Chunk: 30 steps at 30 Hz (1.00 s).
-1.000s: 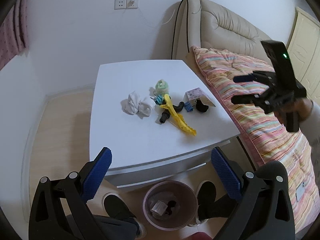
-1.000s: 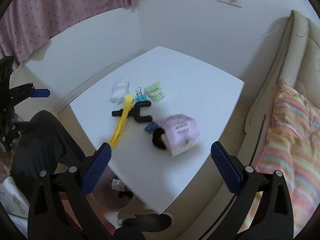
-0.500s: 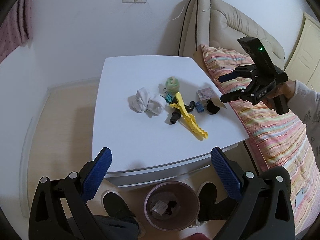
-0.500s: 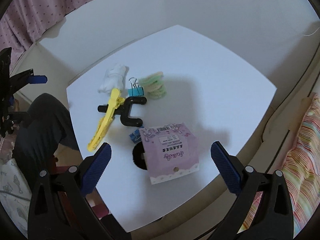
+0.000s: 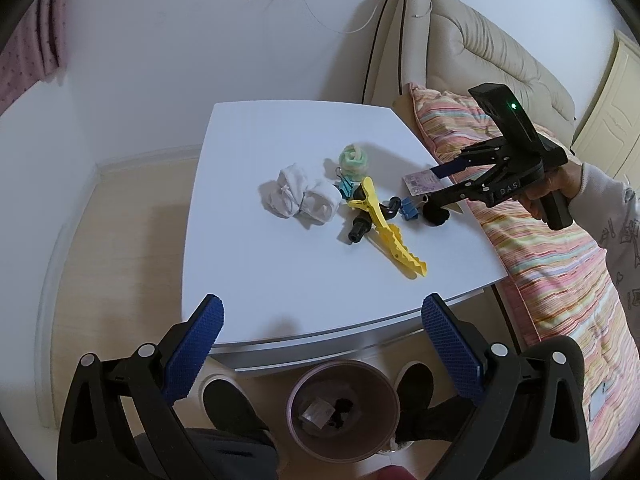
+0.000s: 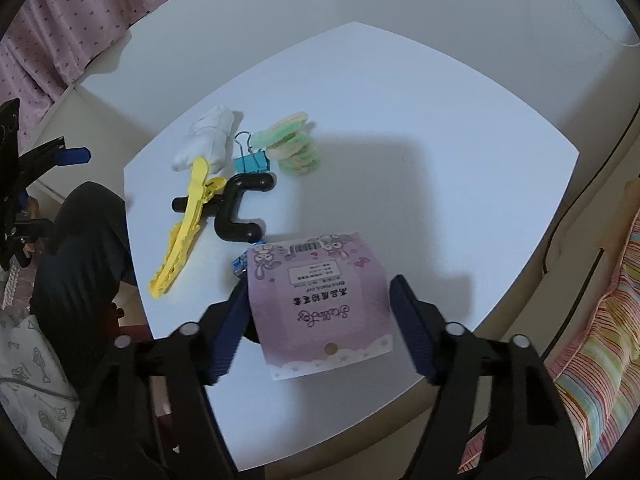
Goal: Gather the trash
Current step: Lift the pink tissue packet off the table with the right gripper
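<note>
Right gripper [image 6: 316,300] over the near corner of the white square table [image 6: 440,152], jaws closing w/ the pink printed paper packet [image 6: 320,300] between them; left pad looks at the packet's edge, right pad apart, so not gripped yet. Packet lies flat on the table beside a black ring. Left gripper [image 5: 322,342] hangs wide, nothing in it, above a round purple bin [image 5: 344,412] on the floor w/ scraps inside.
</note>
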{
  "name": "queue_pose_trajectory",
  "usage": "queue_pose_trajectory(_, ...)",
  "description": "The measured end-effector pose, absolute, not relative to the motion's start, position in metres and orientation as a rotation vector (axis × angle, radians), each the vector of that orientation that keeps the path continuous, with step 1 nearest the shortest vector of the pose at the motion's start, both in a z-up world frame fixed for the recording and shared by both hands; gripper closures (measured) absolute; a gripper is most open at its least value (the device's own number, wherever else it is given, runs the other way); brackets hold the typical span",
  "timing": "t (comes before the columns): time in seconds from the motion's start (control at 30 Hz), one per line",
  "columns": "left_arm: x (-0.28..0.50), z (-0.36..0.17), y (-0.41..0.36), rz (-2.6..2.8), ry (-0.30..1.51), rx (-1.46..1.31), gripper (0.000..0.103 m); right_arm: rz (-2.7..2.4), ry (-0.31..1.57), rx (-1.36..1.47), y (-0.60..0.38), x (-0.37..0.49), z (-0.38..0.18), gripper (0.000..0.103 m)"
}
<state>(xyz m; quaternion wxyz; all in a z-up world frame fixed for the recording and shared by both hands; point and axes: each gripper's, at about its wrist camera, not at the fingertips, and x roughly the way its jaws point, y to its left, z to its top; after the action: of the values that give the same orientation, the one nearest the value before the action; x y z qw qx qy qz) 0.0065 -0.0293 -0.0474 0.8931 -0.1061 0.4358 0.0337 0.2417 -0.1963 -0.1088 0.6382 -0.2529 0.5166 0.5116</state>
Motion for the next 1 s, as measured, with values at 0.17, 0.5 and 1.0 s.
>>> queue_pose_trajectory(0.17, 0.008, -0.048, -0.03, 0.066, 0.907, -0.223, 0.008, 1.159, 1.154, -0.562, -0.199, 0.24, -0.104, 0.037)
queue_pose_trajectory(0.5, 0.016, -0.039, -0.03, 0.053, 0.883, -0.215, 0.008, 1.081, 1.075, -0.487, -0.206, 0.226, -0.07, 0.037)
queue_pose_trajectory(1.0, 0.06, -0.009, -0.017, 0.018, 0.886, -0.131, 0.008, 0.879, 0.934, -0.33, -0.222, 0.183, -0.011, 0.037)
